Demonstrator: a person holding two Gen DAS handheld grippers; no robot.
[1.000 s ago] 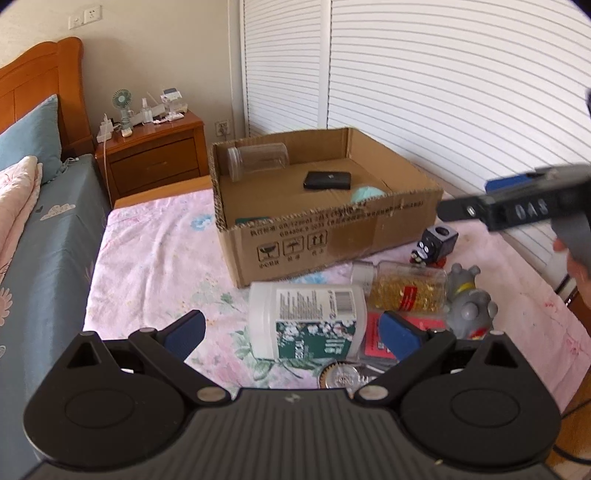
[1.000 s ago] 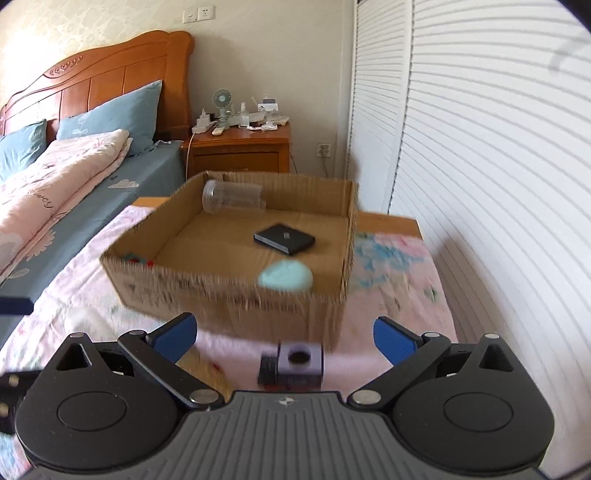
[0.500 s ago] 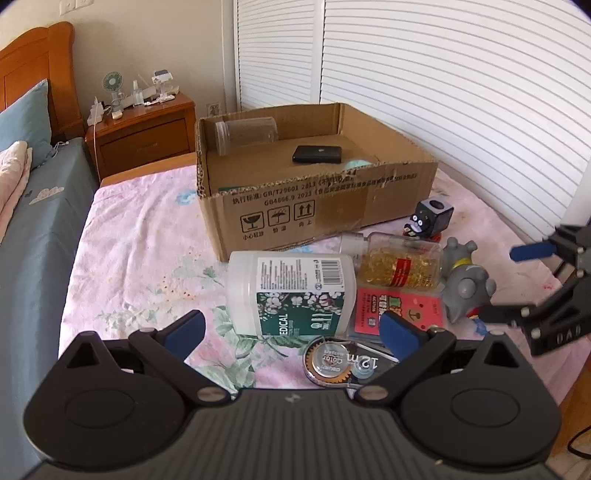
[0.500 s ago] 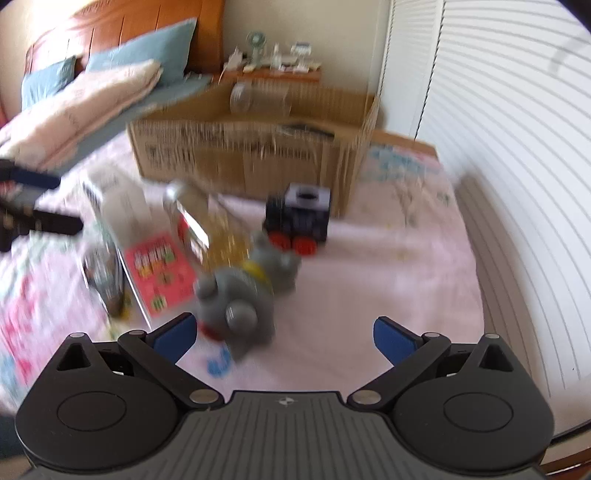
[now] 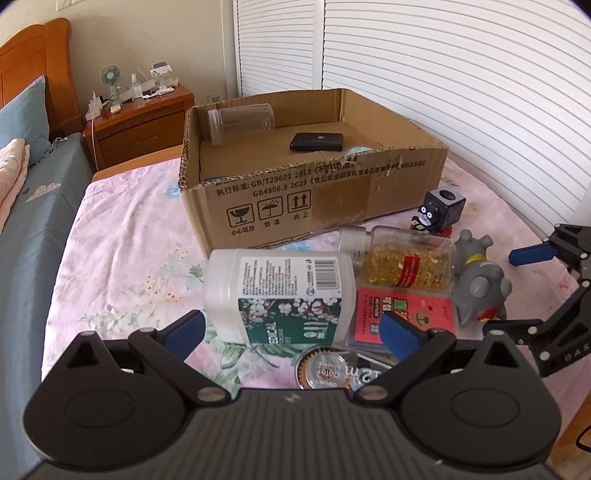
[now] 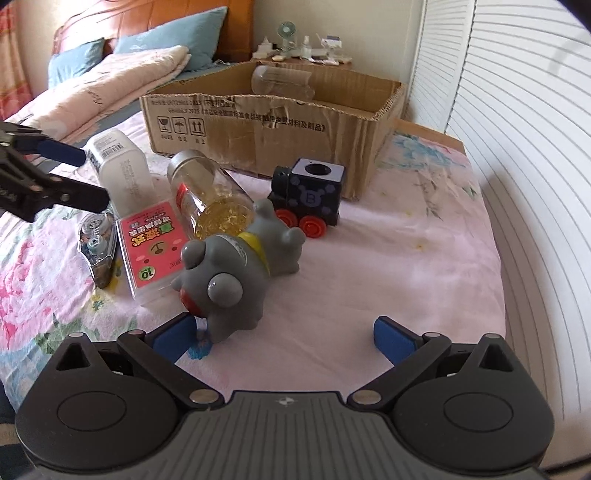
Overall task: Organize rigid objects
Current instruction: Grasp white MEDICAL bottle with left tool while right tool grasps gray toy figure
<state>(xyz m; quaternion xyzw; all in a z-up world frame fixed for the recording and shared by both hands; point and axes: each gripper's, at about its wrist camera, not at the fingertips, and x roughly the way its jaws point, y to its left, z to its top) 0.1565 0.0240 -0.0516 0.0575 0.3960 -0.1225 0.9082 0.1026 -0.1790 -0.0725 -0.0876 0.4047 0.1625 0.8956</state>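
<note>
A cardboard box (image 5: 280,206) (image 6: 258,129) on the pink floral sheet holds a clear jar (image 5: 240,123), a black case (image 5: 316,142) and a mint object. In front lie a white bottle (image 5: 280,291) (image 6: 122,170), a capsule jar (image 5: 402,262) (image 6: 210,199), a red card box (image 5: 406,314) (image 6: 151,247), a tape dispenser (image 5: 332,369) (image 6: 98,251), a grey toy (image 5: 480,288) (image 6: 232,280) and a black toy train (image 5: 439,212) (image 6: 310,199). My left gripper (image 5: 291,332) is open just before the white bottle. My right gripper (image 6: 284,332) is open, its left finger beside the grey toy.
A wooden nightstand (image 5: 140,122) with a small fan stands behind the box. A bed with blue pillows (image 6: 166,33) and a pink quilt lies to the left. White louvred doors (image 5: 461,74) run along the right. The sheet's right edge (image 6: 495,258) drops off.
My right gripper has swung down from above the box to low over the sheet by the grey toy. My left gripper has drawn back slightly; both stay open.
</note>
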